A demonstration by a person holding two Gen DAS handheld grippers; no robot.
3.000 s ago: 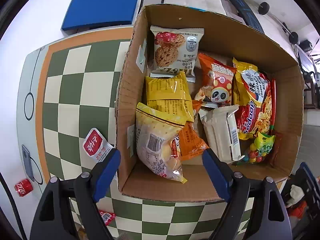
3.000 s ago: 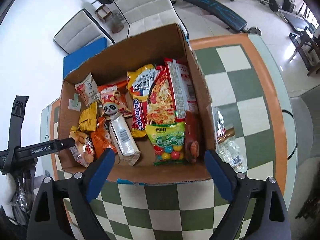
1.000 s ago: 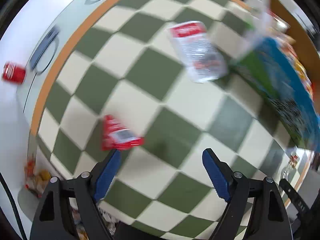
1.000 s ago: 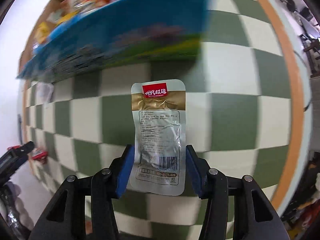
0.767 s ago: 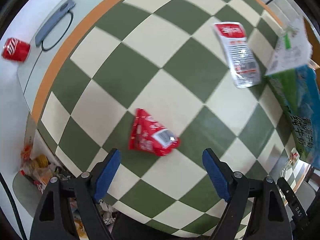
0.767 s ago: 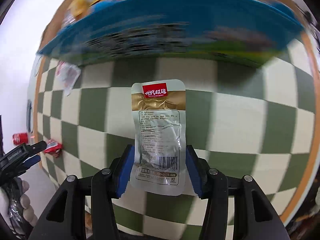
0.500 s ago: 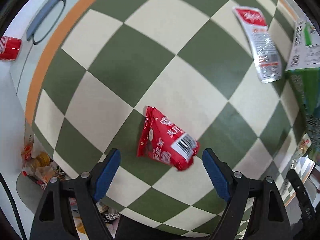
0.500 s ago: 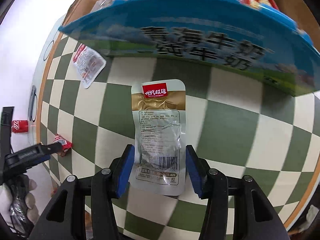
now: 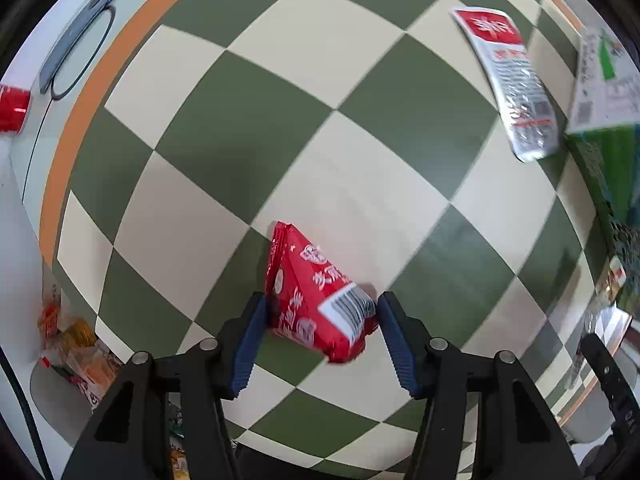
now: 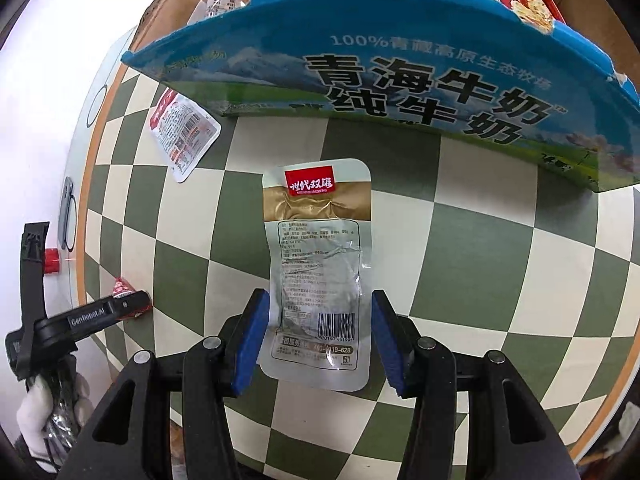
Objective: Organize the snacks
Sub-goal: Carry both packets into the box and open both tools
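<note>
Your left tongs [image 9: 318, 322] are closing right now around the red packet [image 9: 316, 296], which lies flat on the checked table [image 9: 248, 92] near its front edge. The blue pads [image 9: 250, 330] flank its barcode end, just about touching, but no squeeze shows yet. It looks light, puffy and crinkly, so expect it to give and slide; I'd bite across the fat middle rather than the thin sealed rim.

Your right tongs [image 10: 318, 334] are narrow, clamped on the silver pouch [image 10: 318, 260] by its lower edges, and it stands up off the table. It's a thin, floppy, glossy vacuum pack. Light, but slick. The grip sits low near the barcode, so the top half may wag when you swing it.

Outward now. The box [image 10: 400, 80] with the blue printed wall sits straight ahead of the right tongs, packed with snacks at the top, and its torn rim is jagged, so clear it from above. One more pouch [image 10: 182, 136] with a red label lies on the table just beside the box's left corner, well apart from the red packet. Between them is bare table, plenty of room for a lift. Mind the orange-banded edge on the left: the red packet is close to it, and a red can [image 9: 12, 108] is beyond that edge.
</note>
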